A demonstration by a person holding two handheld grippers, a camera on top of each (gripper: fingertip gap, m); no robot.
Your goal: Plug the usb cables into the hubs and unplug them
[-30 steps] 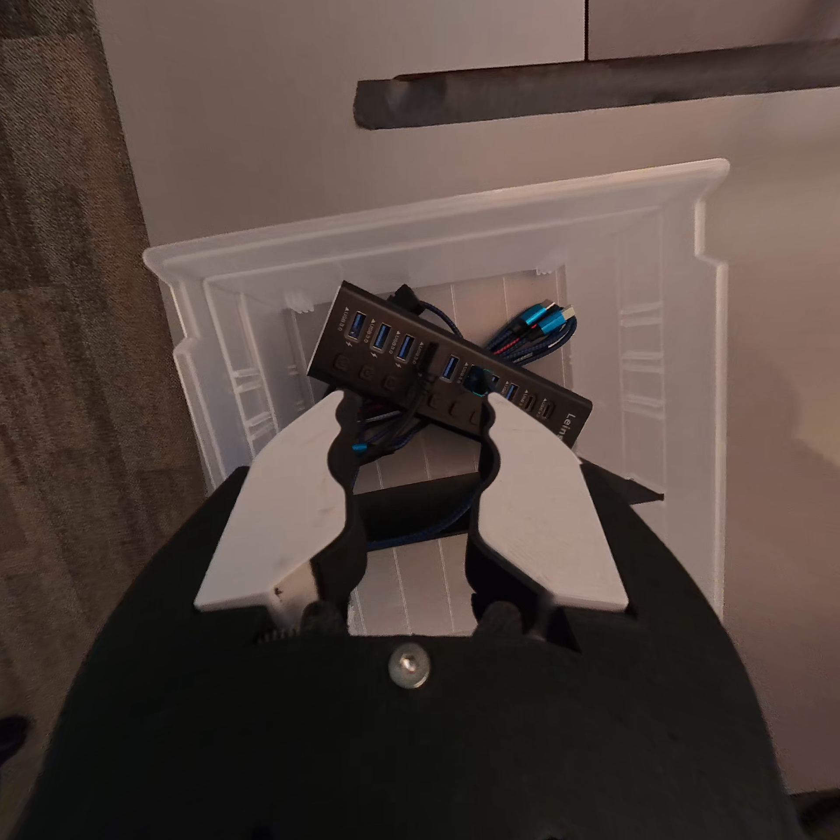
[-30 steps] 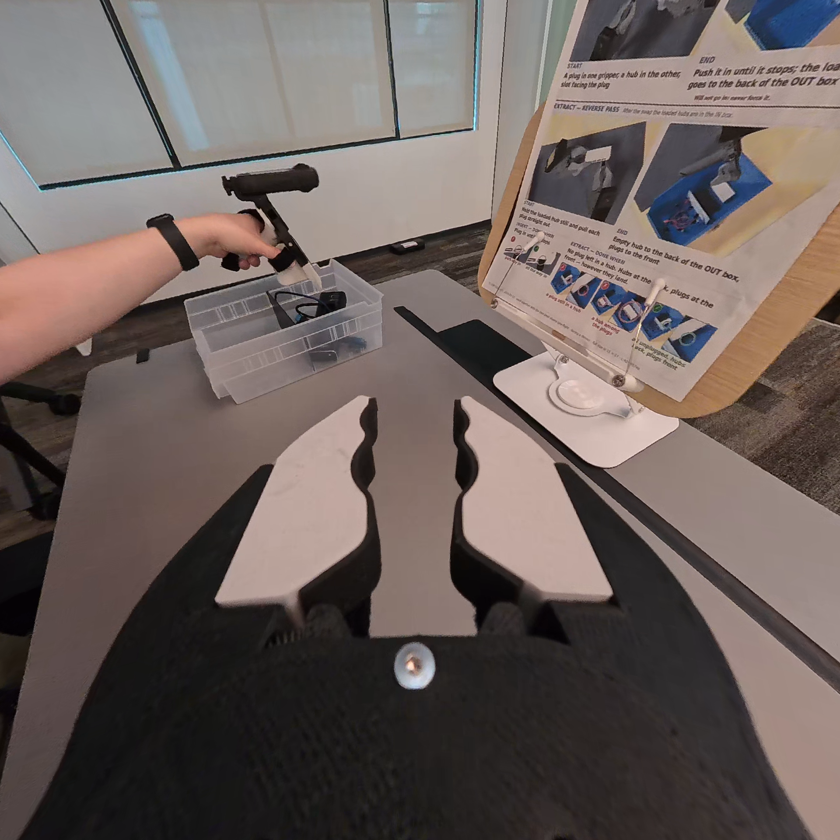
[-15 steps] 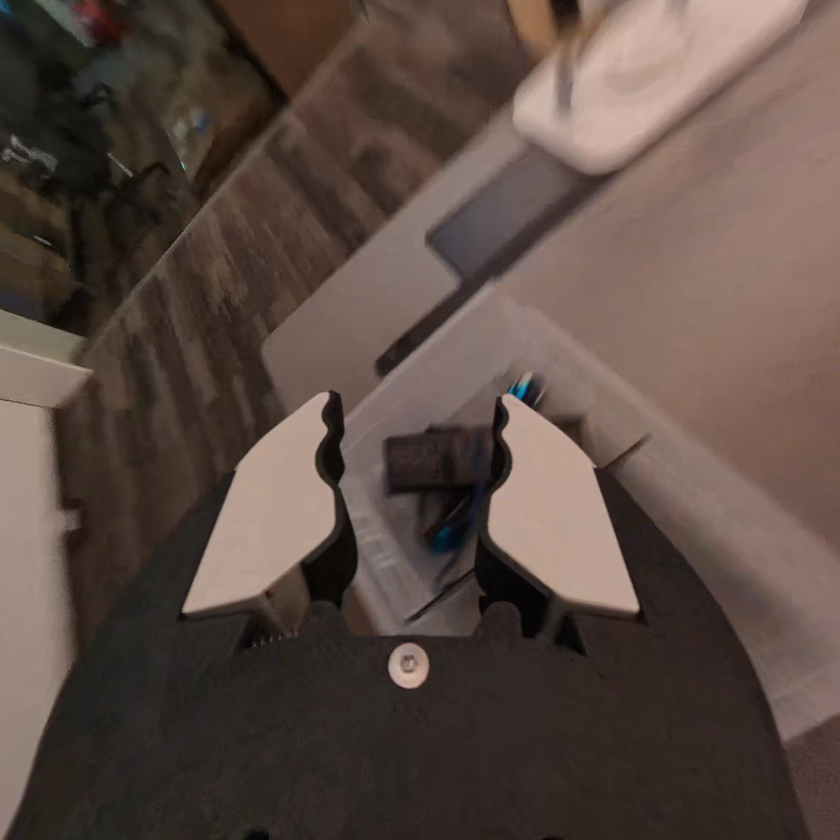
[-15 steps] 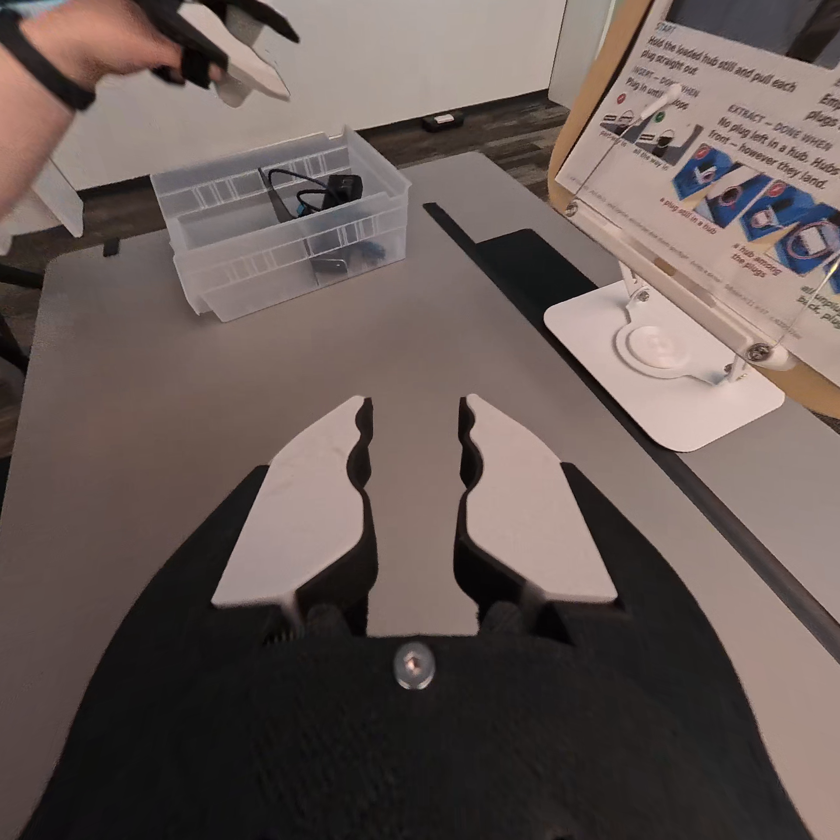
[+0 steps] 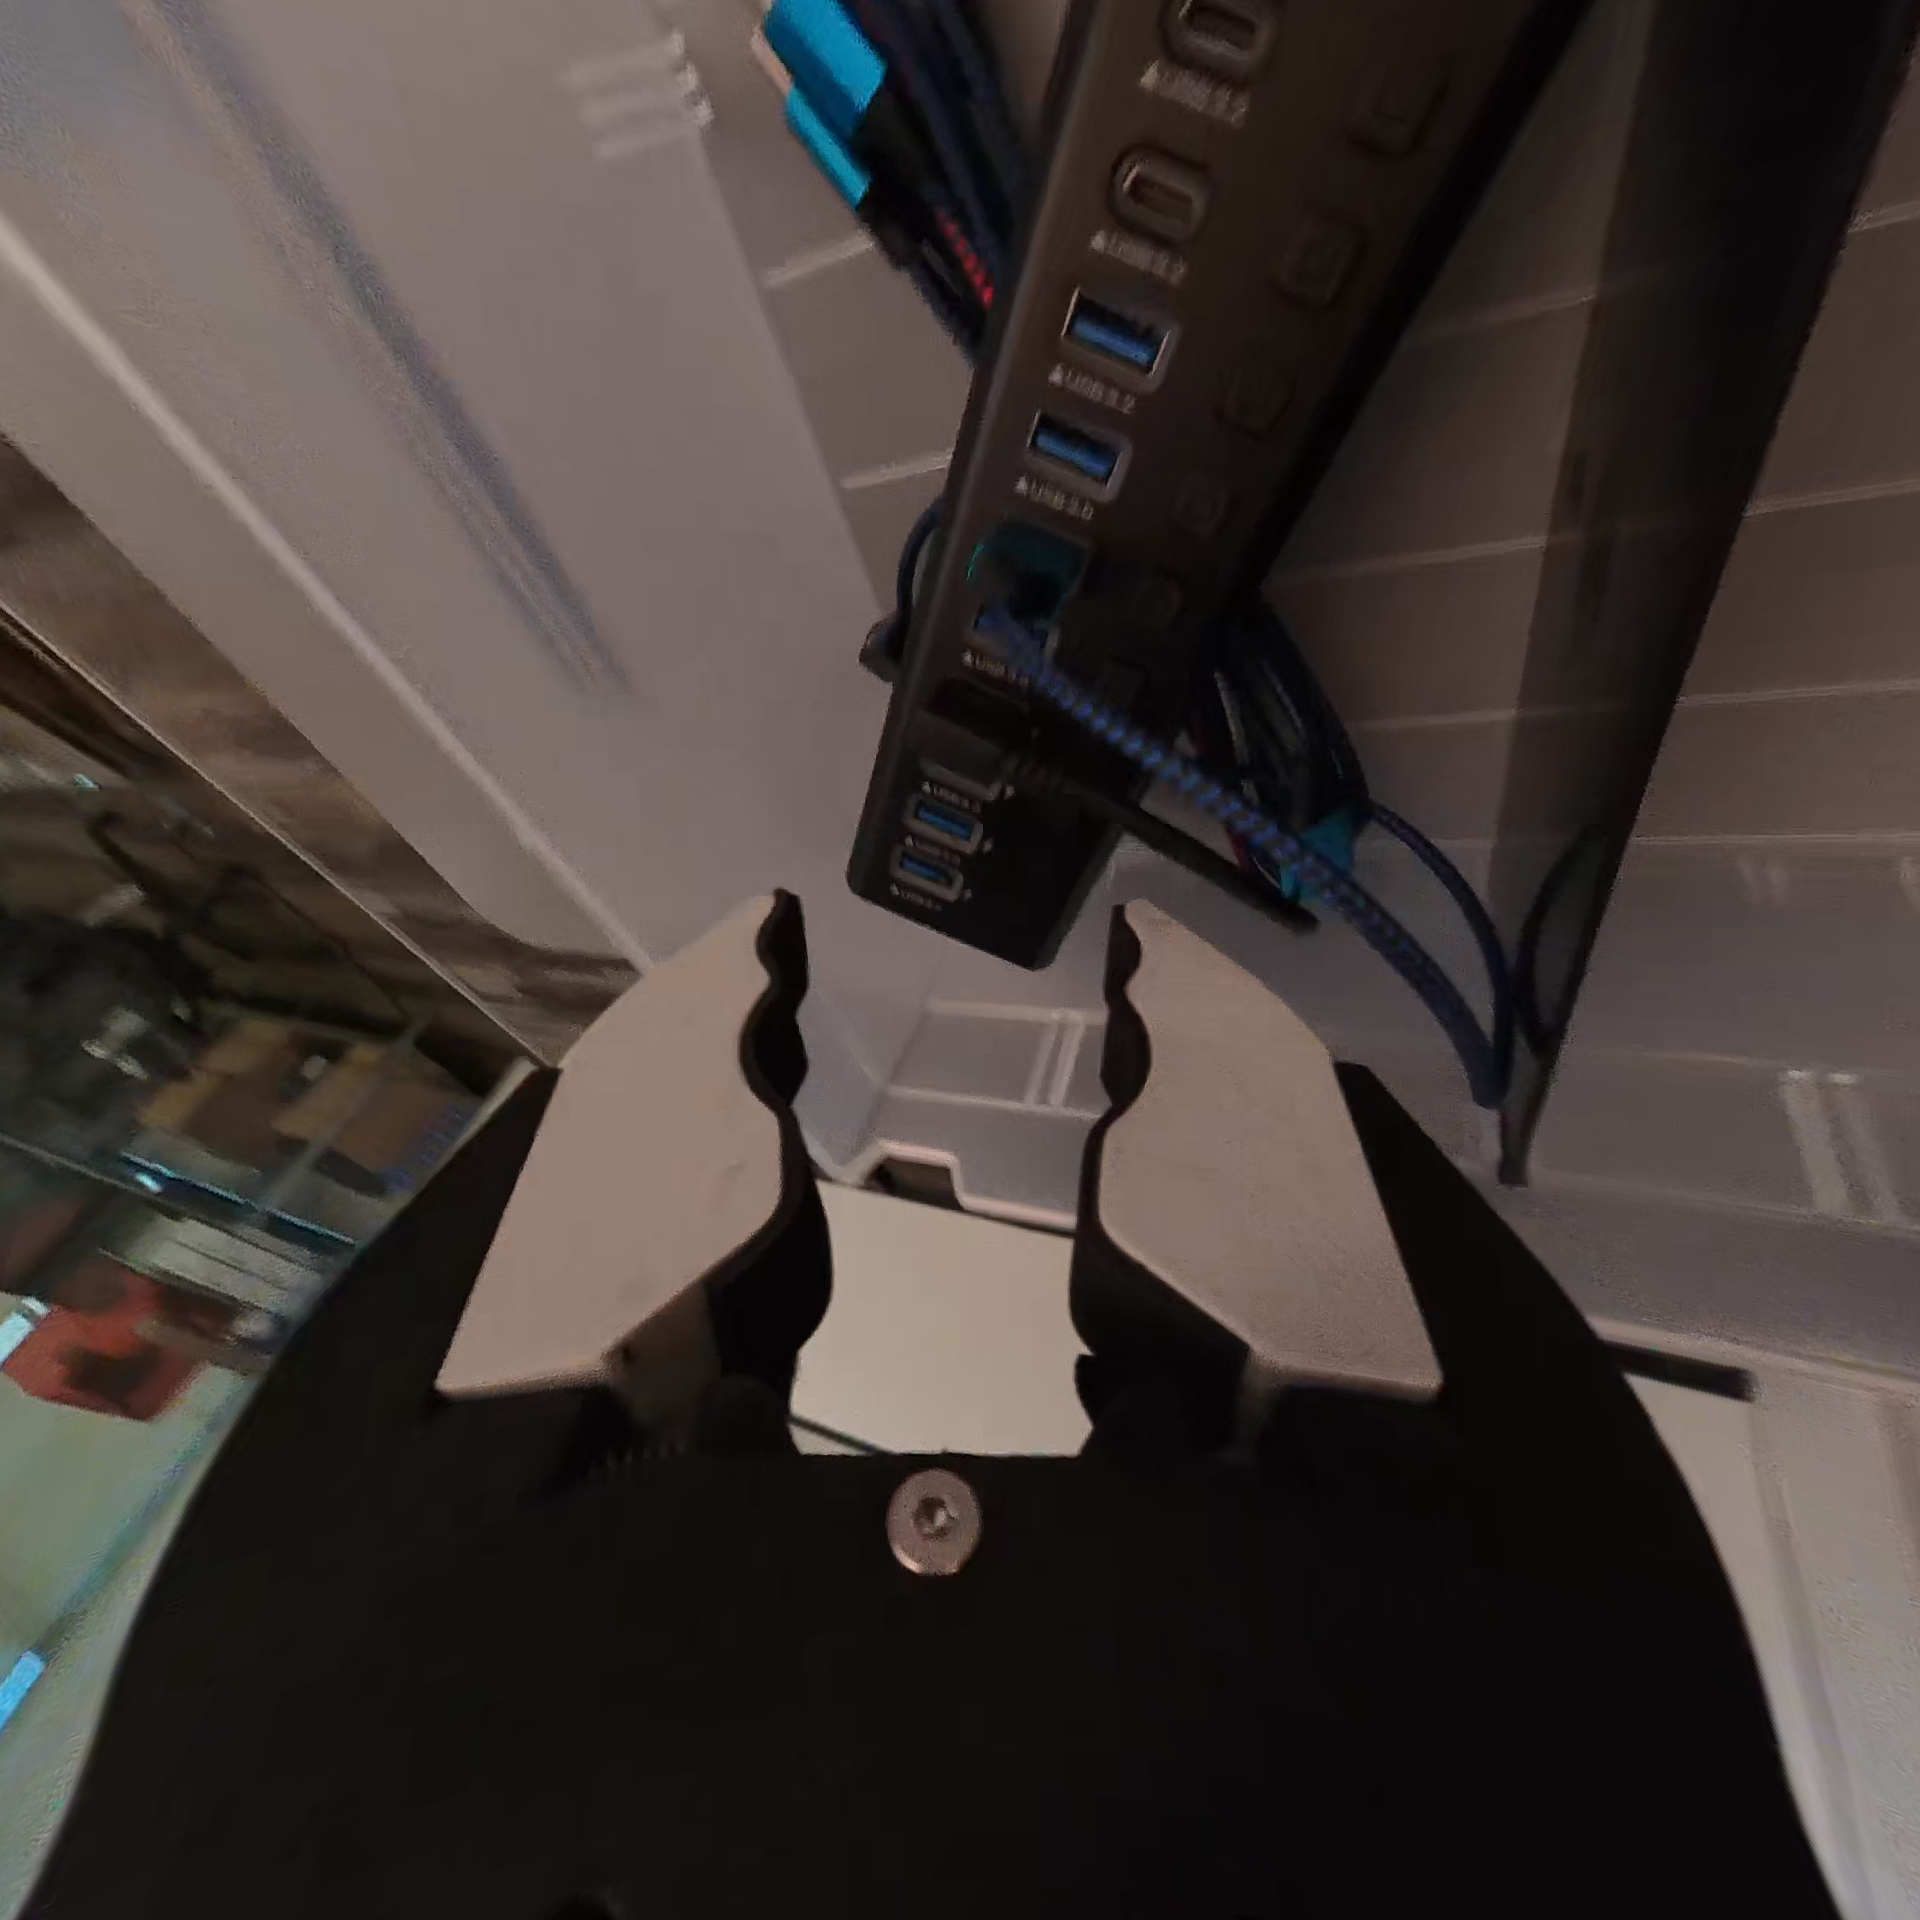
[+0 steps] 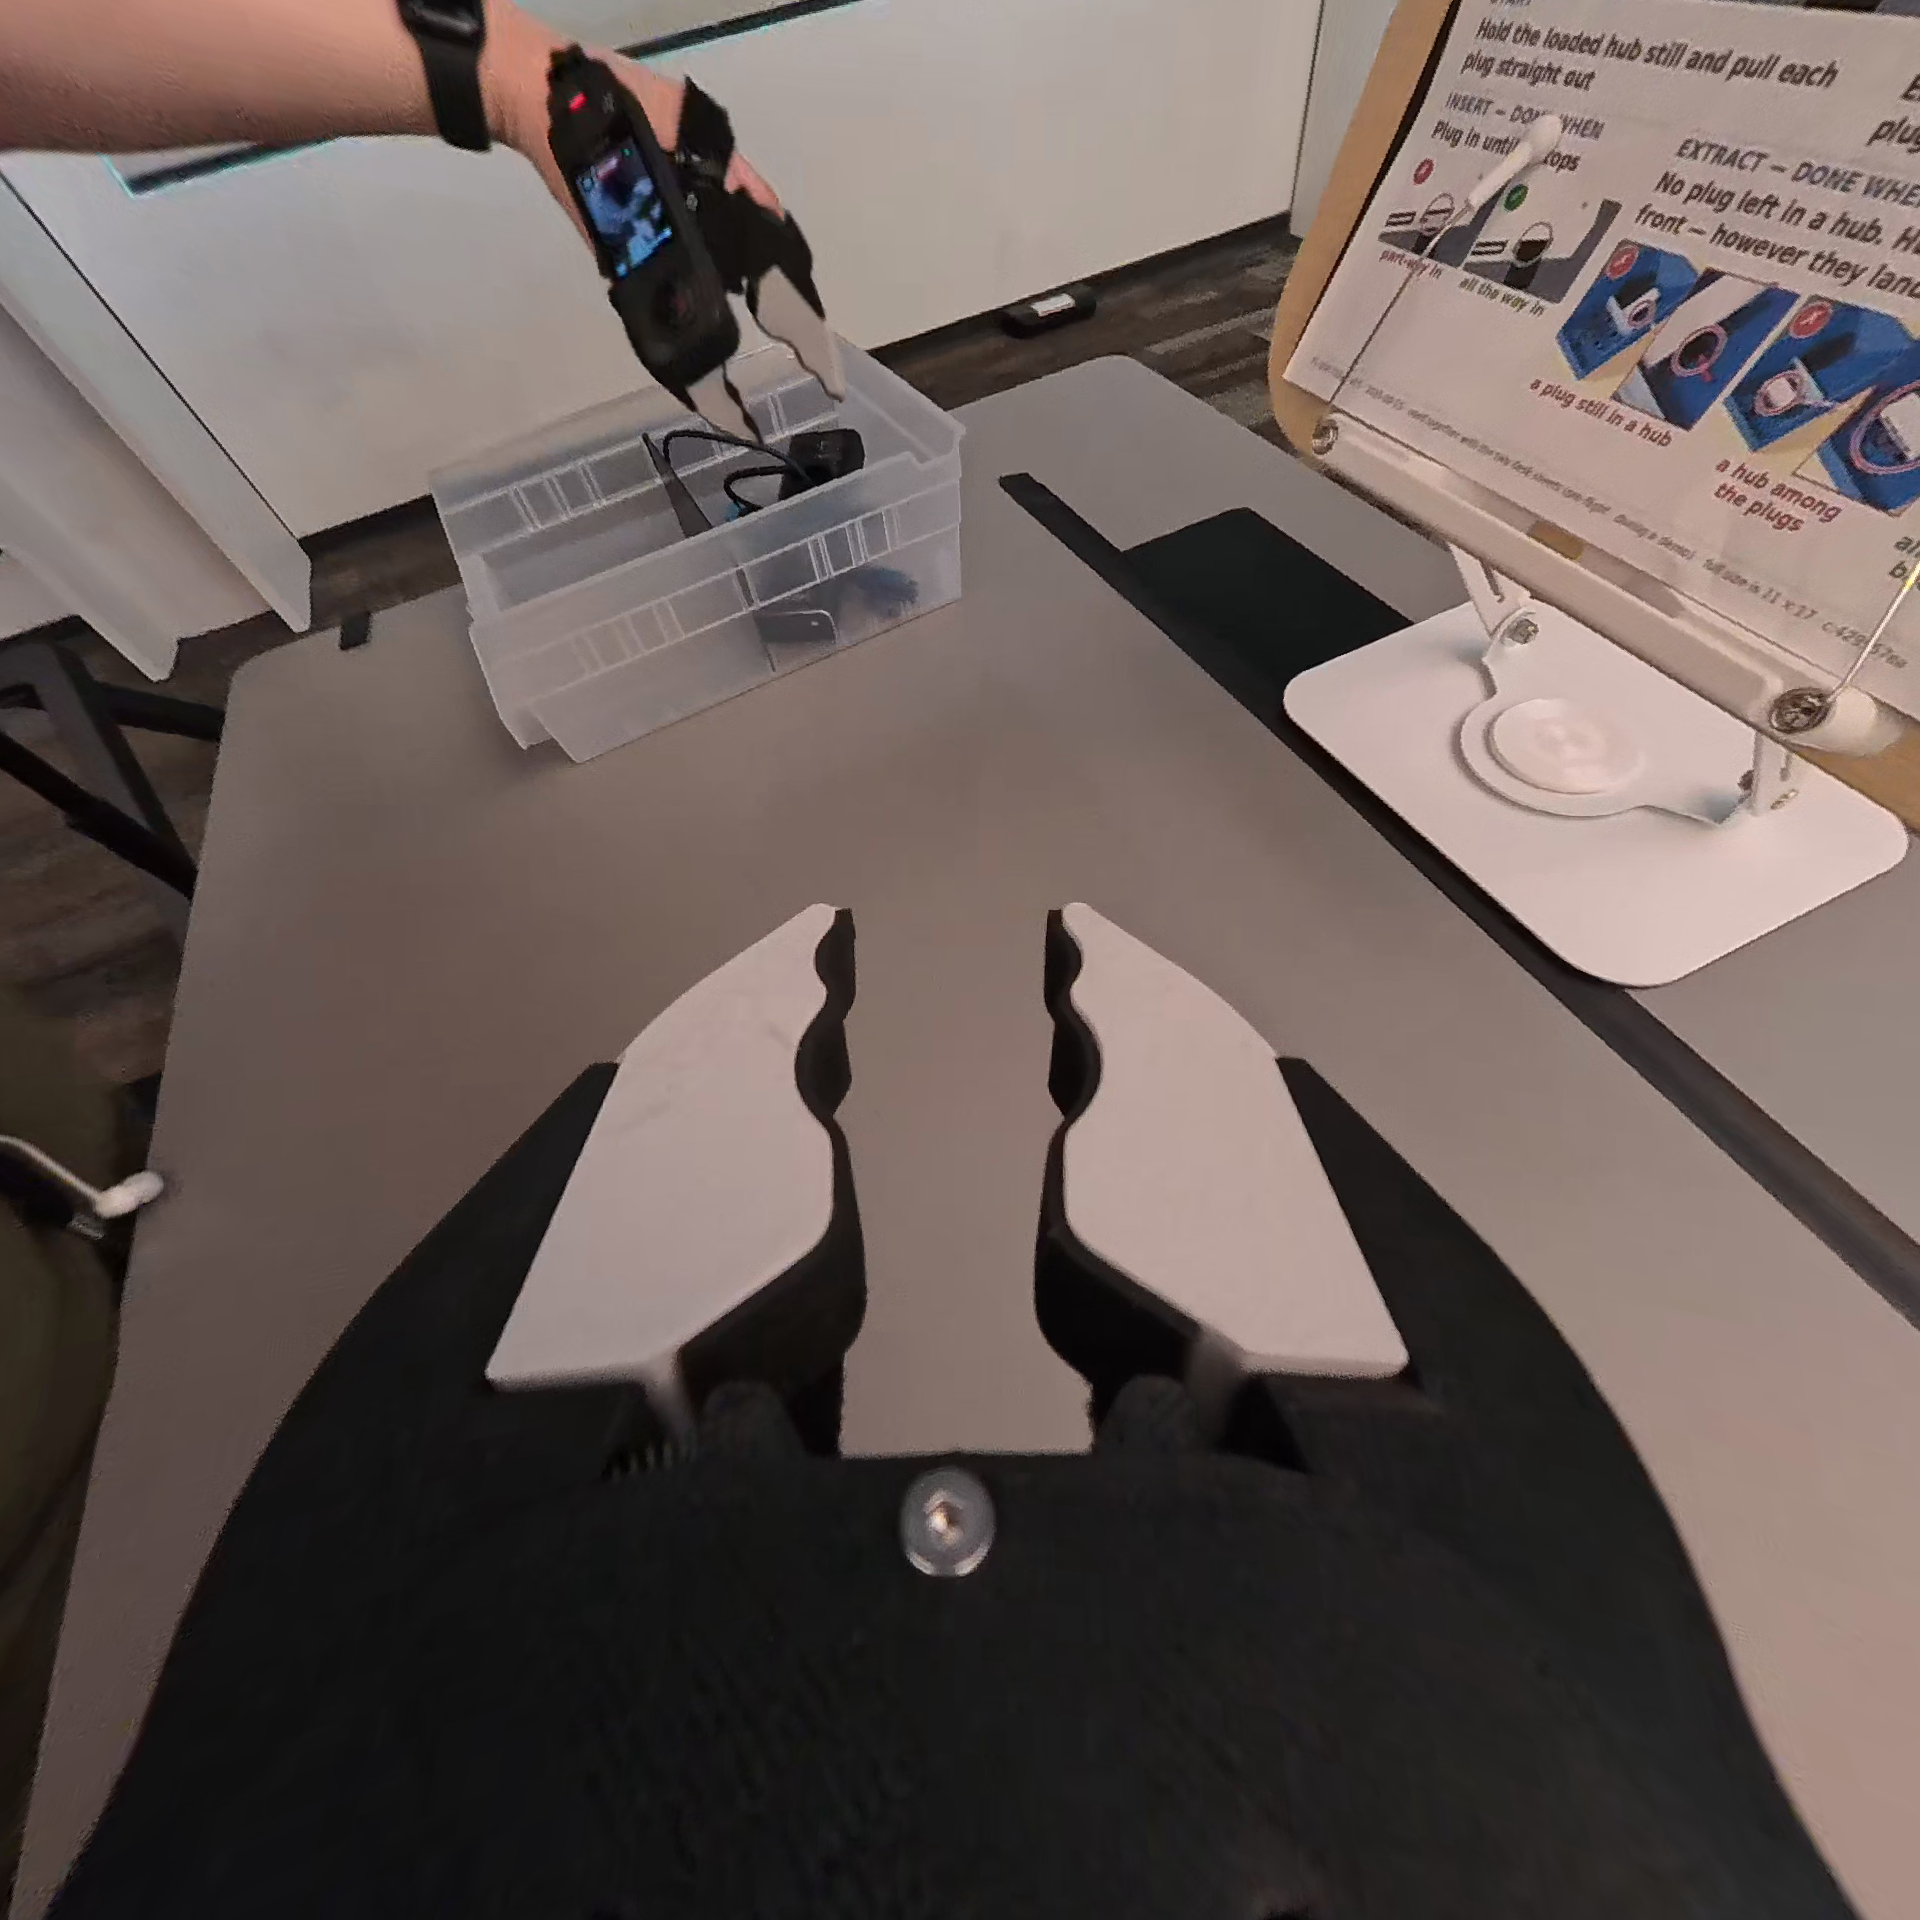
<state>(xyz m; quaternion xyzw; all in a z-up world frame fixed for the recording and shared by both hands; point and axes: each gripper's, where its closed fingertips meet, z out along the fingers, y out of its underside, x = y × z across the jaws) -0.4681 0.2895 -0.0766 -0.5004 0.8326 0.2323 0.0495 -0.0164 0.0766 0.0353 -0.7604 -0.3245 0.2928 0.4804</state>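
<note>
Your left gripper hangs over the clear plastic bin, fingers spread with nothing between them. Just past its fingertips in the left wrist view lies the near end of the black usb hub, which runs away from you along the bin floor with its row of blue ports facing up. A blue braided cable is plugged into the hub around its middle, and a black plug sits in the port beside it; the view is smeared there, so which ports they occupy is hard to tell. More cables with bright blue plugs lie bunched at the far end of the hub, beside it.

Your right gripper is held above the bare grey table, well apart from the bin, its fingers parted and holding nothing. From the right wrist view your left hand grips its tool above the bin's back compartment. To the right stands a white stand carrying an instruction sheet
</note>
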